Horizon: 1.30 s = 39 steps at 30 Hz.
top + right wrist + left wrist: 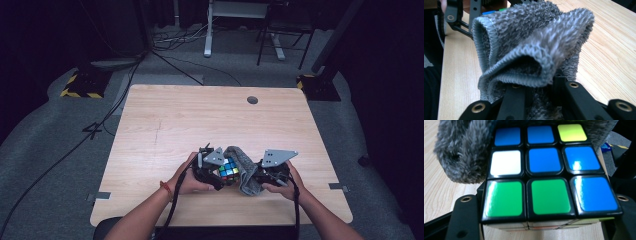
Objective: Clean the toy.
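Observation:
A scrambled puzzle cube [229, 170] sits between the jaws of my left gripper [219, 175], just above the near middle of the wooden table [200, 115]. In the left gripper view the cube [544, 170] shows a face of blue, green, white and yellow tiles, with the black jaws of my left gripper [544, 207] pressed on both its sides. My right gripper [259, 177] is shut on a grey fluffy cloth [245, 170]. The bunched cloth [531, 42] rises from the jaws of my right gripper [539, 87] and lies against the cube's far side [464, 150].
A round cable hole [252, 100] sits near the table's far edge. Beyond the table are floor cables [180, 65], a white desk leg [207, 30], a dark chair frame [282, 35] and yellow-black striped bases [82, 85].

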Each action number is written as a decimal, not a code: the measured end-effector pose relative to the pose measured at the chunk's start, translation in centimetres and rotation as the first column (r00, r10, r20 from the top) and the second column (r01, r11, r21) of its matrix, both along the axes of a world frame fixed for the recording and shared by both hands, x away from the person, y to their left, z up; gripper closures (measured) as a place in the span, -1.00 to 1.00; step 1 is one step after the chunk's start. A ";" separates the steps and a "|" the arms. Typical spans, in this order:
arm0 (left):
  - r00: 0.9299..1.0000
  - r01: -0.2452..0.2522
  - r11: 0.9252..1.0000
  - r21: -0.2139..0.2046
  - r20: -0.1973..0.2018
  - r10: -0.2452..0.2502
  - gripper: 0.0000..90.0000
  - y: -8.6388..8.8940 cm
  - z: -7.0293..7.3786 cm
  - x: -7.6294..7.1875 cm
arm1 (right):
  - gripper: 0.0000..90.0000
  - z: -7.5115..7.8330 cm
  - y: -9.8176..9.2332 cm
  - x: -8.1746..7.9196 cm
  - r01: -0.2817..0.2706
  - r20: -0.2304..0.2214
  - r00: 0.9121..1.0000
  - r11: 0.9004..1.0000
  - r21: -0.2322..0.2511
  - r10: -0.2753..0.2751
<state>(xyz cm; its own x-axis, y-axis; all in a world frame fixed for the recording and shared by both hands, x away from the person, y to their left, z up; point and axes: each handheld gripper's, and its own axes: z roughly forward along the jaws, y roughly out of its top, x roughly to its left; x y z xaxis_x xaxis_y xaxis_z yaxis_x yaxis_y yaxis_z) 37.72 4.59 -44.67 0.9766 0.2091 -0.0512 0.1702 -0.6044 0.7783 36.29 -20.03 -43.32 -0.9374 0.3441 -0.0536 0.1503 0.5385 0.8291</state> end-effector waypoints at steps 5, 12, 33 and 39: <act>0.998 0.020 0.998 0.065 0.055 -0.024 -0.27 -0.6 -0.2 -0.6 | 0.75 -0.2 0.6 -0.2 -0.017 0.001 1.000 1.000 -0.012 0.017; 0.992 0.023 0.995 0.102 0.121 -0.035 -0.26 -0.9 0.2 -1.1 | 0.76 -0.3 0.5 -0.3 -0.027 -0.002 1.000 0.999 -0.035 0.027; 0.981 0.001 0.996 0.094 0.195 -0.020 -0.25 -0.6 1.3 -1.5 | 0.75 -0.3 0.8 0.5 0.010 -0.033 0.999 0.999 -0.032 -0.011; 0.977 0.004 1.000 0.022 0.213 -0.008 -0.25 0.0 2.3 -1.6 | 0.75 -2.4 0.5 1.6 0.020 -0.114 0.993 0.995 -0.096 -0.031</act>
